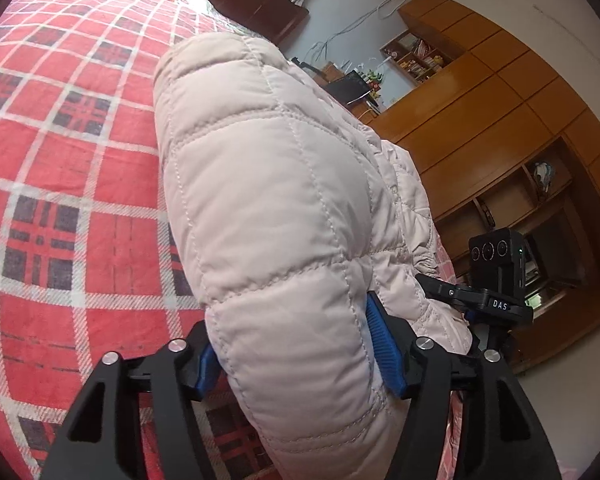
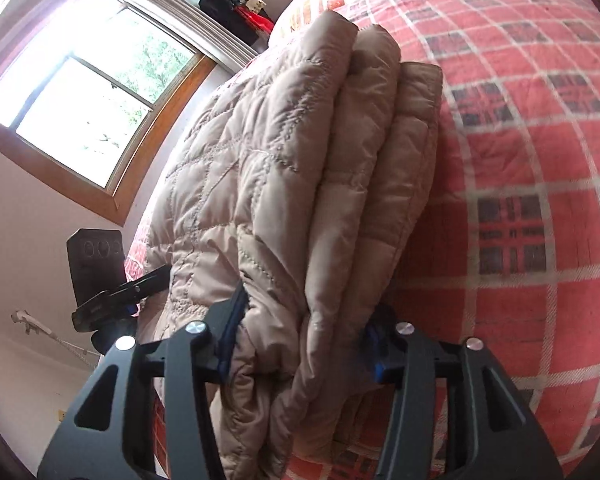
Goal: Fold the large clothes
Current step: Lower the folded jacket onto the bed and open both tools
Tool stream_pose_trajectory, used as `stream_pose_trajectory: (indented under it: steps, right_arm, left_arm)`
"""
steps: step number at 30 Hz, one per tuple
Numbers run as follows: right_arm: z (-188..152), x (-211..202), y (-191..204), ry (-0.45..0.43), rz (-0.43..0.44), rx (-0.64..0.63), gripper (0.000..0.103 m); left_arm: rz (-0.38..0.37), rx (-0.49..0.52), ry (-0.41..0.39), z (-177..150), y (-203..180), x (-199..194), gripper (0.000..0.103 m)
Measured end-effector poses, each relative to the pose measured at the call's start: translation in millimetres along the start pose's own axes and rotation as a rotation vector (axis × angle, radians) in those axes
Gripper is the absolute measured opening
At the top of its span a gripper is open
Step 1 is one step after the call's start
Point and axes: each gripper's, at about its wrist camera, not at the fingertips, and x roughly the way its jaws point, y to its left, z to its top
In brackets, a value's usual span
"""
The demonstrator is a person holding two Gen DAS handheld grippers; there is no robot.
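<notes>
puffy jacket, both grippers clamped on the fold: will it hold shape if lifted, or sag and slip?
The jacket will probably sag between the left gripper and right gripper; its quilted layers look soft. The smooth shell may slip, and the stacked layers could fan apart. Likely light for its bulk, given the puffy fill.

- Left gripper (image 1: 296, 344) has its blue-padded jaws clamped on a fat fold of the pale quilted jacket (image 1: 268, 184).
- Jacket lies on the bed (image 1: 60, 168) with its red checked cover, and stretches away from the camera.
- The other gripper (image 1: 496, 276) shows at the jacket's right edge.
- Wooden cupboards (image 1: 500, 120) stand behind.
</notes>
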Motion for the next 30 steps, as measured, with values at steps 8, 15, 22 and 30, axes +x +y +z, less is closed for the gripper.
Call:
stream_pose_trajectory:
  steps: [8, 15, 22, 30]
  right_arm:
    - [-15, -46, -4, -0.056, -0.069, -0.023, 0.066]
    - [-54, -83, 10, -0.099, -0.095, -0.045, 0.065]
    - [-66, -75, 19, -0.067, -0.09, -0.058, 0.021]
    - [-86, -54, 6, 0.022, -0.154, -0.036, 0.01]
  left_arm:
    - [0.168, 0.016, 0.006, -5, -33, -23, 0.076]
    - [0.326, 0.078, -0.126, -49, -80, -76, 0.079]
    - [0.435, 0.159, -0.139, -62, -108, -66, 0.081]
    - [0.473, 0.158, -0.063, -72, -86, -47, 0.082]
